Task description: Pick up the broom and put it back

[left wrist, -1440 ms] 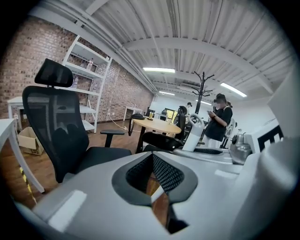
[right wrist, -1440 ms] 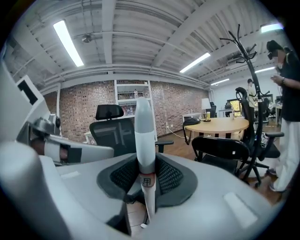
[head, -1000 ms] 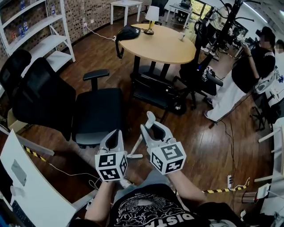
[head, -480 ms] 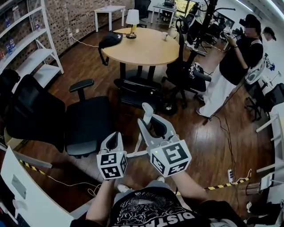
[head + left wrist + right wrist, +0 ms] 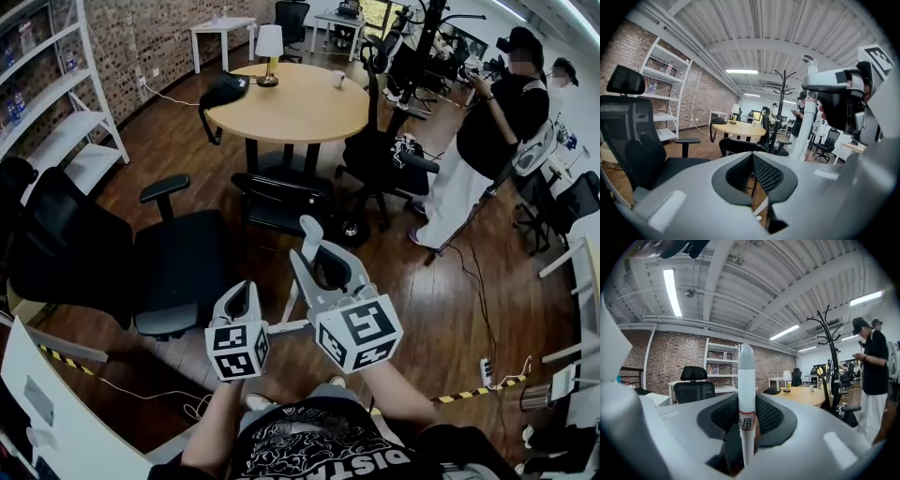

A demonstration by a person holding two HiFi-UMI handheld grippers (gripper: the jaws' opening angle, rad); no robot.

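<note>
A round wooden table (image 5: 291, 98) lies at twelve o'clock and a black mesh-backed chair (image 5: 178, 267) at nine. The broom (image 5: 746, 373), a smooth white pole, stands upright with its grey tip toward twelve, clamped in the right gripper (image 5: 746, 411). Only the right gripper view shows its red-edged label. The left gripper (image 5: 752, 157) is pinched together, empty.
</note>
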